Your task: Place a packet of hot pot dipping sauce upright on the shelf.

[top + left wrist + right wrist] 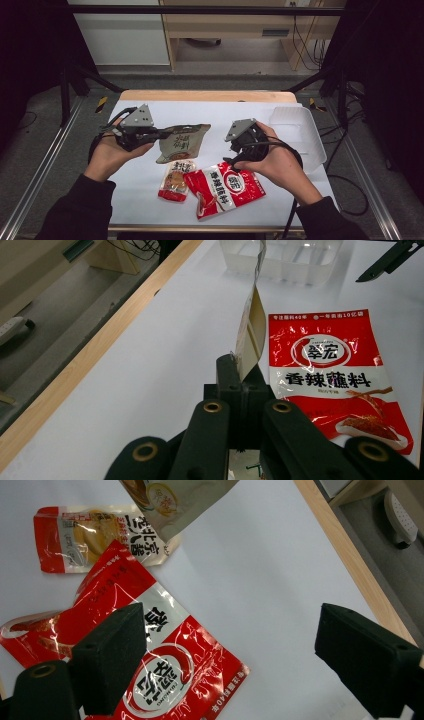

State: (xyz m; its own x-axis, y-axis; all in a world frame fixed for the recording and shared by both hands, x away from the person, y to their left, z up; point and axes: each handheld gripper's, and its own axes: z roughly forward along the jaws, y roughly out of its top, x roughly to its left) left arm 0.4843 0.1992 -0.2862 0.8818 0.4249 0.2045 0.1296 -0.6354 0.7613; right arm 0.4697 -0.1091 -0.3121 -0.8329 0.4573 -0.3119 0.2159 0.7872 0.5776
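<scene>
Beige snack pouch (181,141) is pinched at its left edge by the left claw (161,134), lifted off the bench (230,112), body trailing toward centre. In the left gripper view the pouch (251,330) stands edge-on straight up out of the clenched jaws, so the grip is on a thin seam, not the body.

Key relation: the clear plastic tray (300,135) sits at the right edge of the bench, well apart from the pouch, across the middle. The pouch's long axis runs roughly left-right, already pointing at the tray. Judgement: if the tray is the target, the left hand has to carry across past the right hand; the right is nearer the tray but empty.

Left hand pose: forearm in from bottom left, claw about level, pointing right.

Right claw (240,150): released, jaws wide apart in its own view (220,655), nothing between them. It hangs above the large red seasoning pouch (150,660), which lies flat near the front of the bench, tilted. Right hand is closest to that one.

Small red-and-clear packet (176,181) lies flat just left of the red pouch, touching or slightly overlapped; can't tell which.

Risk: edge grip may let the pouch swing or slip in transit.
</scene>
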